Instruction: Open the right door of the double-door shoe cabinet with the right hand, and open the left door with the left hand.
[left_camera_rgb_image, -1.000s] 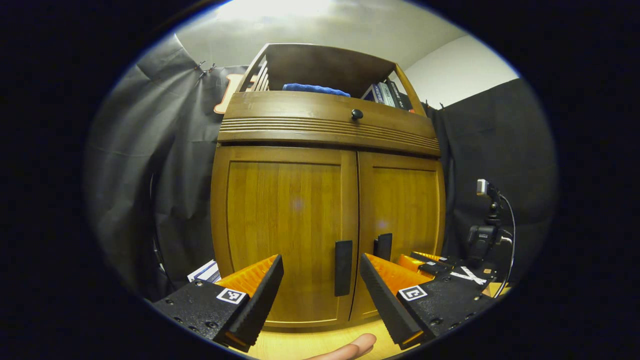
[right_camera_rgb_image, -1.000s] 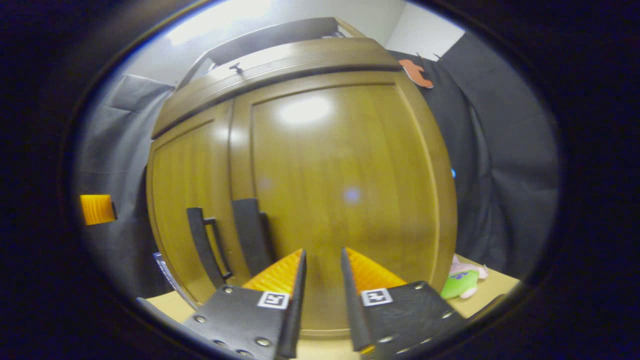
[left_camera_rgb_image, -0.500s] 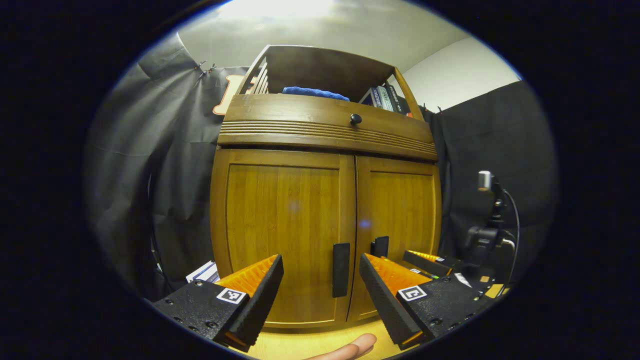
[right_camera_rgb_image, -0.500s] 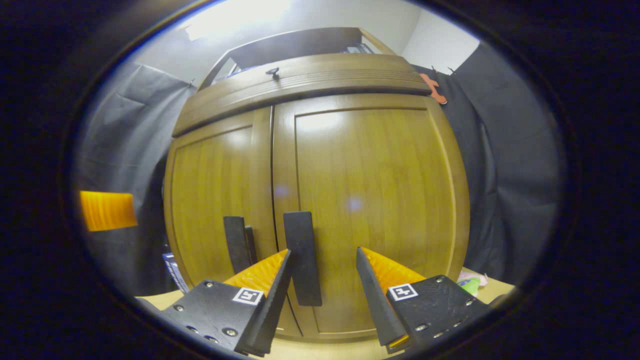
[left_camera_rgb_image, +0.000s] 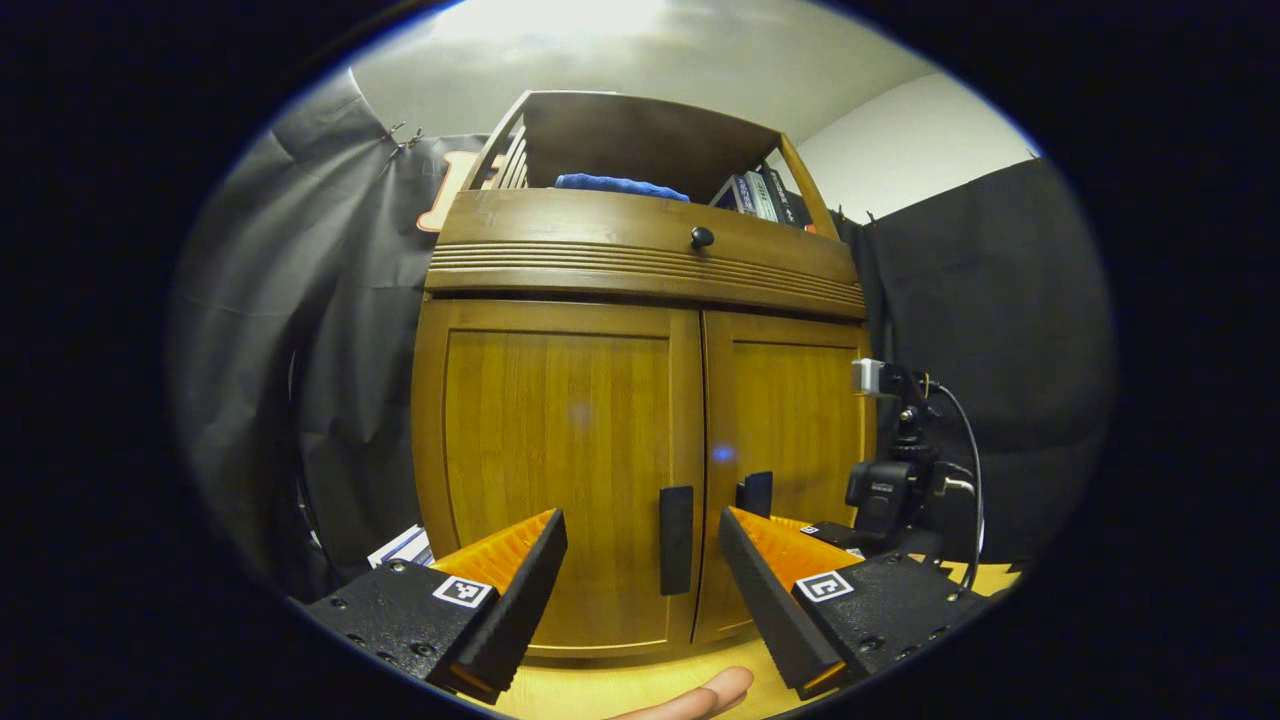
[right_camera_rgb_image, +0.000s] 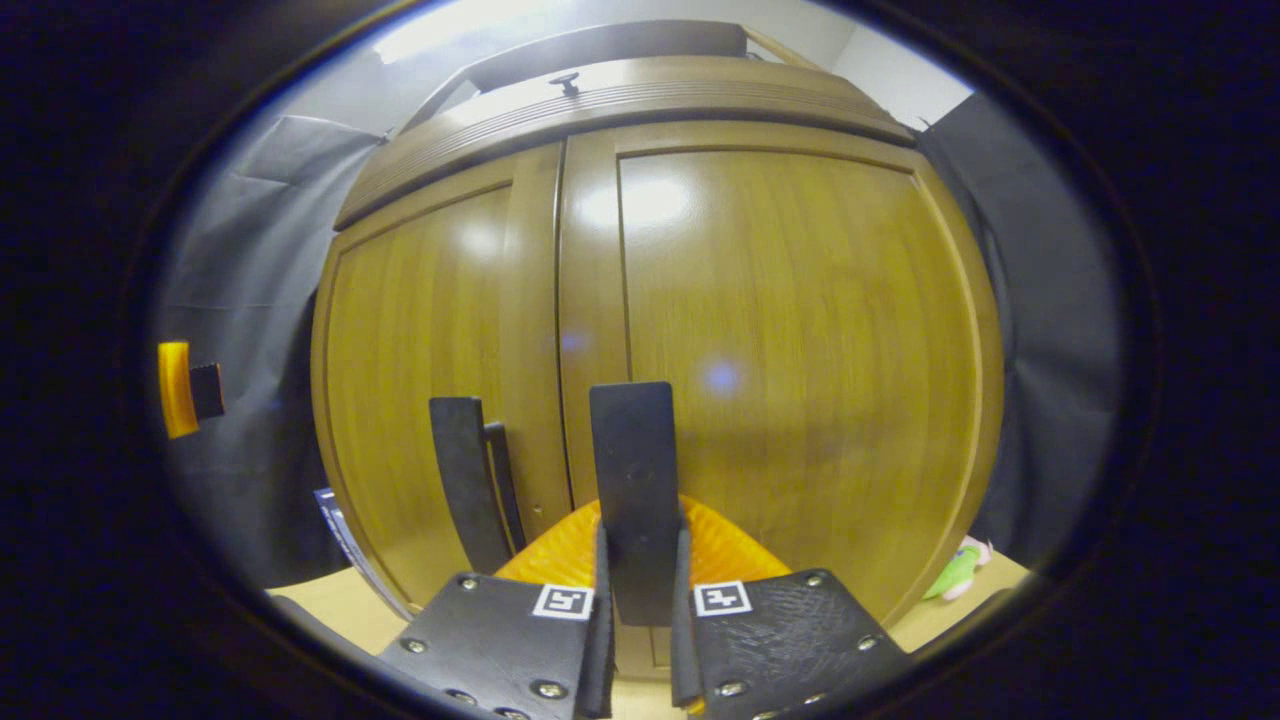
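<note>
Fingers of the right gripper (right_camera_rgb_image: 637, 640) clamp the upright black right-door handle (right_camera_rgb_image: 633, 480), while the left gripper (left_camera_rgb_image: 640, 590) hangs open, its own black left-door handle (left_camera_rgb_image: 676, 540) straight ahead.

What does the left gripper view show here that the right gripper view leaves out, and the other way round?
Left gripper view: the open left gripper held short of the left door handle, a blue cloth and books on the top shelf, and a fingertip at the bottom. Right gripper view: the right gripper shut on the right door handle, and a green plush toy. Both: the left door and right door, closed, both black handles and the drawer knob.
</note>
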